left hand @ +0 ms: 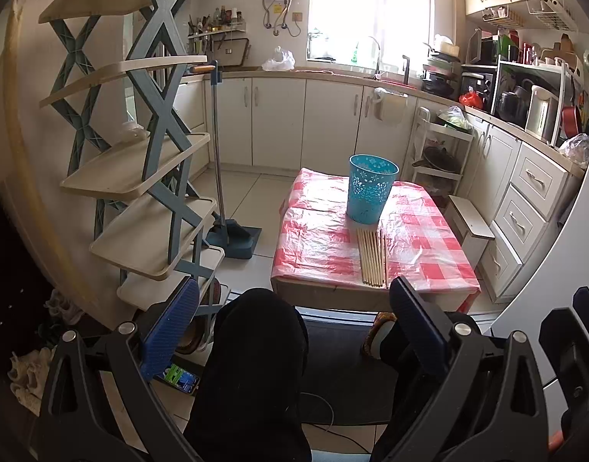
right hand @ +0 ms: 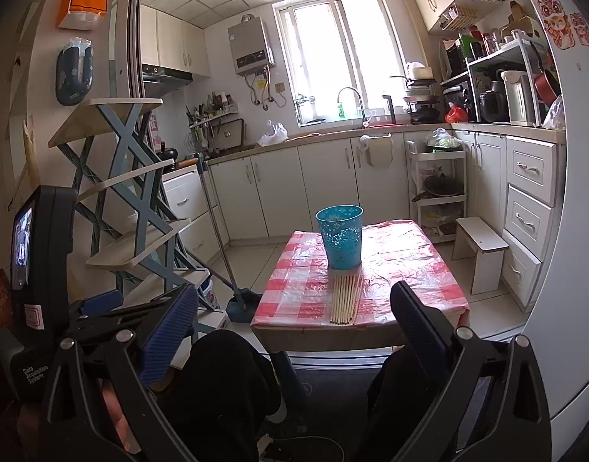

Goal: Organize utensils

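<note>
Kitchen, left to right: shelf rack (left hand: 148,177) and dustpan (left hand: 236,238) at left, low table (left hand: 317,254) with checked cloth at centre bearing blue cup (left hand: 371,188) far, chopsticks (left hand: 372,256) flat near it, left gripper (left hand: 294,319) and right gripper (right hand: 294,319) both spread wide, empty, short of the table.

Checked-cloth table (left hand: 321,231) bears basket (left hand: 371,188), roughly 8 chopsticks (left hand: 372,258).
</note>
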`<action>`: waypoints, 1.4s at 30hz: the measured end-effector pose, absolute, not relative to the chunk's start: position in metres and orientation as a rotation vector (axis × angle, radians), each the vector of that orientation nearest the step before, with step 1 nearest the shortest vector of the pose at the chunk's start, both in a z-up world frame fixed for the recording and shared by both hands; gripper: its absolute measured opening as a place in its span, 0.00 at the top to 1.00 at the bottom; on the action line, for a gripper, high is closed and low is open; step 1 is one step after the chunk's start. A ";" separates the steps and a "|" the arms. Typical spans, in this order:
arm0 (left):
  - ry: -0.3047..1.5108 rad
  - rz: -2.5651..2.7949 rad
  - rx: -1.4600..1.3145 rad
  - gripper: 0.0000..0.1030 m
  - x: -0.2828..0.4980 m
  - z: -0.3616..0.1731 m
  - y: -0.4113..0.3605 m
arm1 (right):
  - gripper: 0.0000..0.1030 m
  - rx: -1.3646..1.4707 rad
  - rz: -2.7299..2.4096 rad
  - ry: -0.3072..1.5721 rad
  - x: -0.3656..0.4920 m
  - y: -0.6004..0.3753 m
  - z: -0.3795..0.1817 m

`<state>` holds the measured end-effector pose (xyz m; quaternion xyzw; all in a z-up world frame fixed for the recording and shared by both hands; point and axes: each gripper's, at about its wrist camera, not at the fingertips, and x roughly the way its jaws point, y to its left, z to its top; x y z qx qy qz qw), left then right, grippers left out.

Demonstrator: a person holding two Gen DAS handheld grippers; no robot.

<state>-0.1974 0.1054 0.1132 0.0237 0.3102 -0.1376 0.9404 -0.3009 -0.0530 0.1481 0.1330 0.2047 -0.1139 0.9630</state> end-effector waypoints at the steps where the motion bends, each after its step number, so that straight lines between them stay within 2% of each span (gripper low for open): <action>1: 0.634 -0.281 0.048 0.08 -0.197 0.113 0.106 | 0.07 0.270 -0.230 0.416 -0.301 -0.053 0.147; 42: 0.701 -0.290 0.074 0.08 -0.195 0.102 0.098 | 0.07 0.260 -0.222 0.419 -0.297 -0.051 0.141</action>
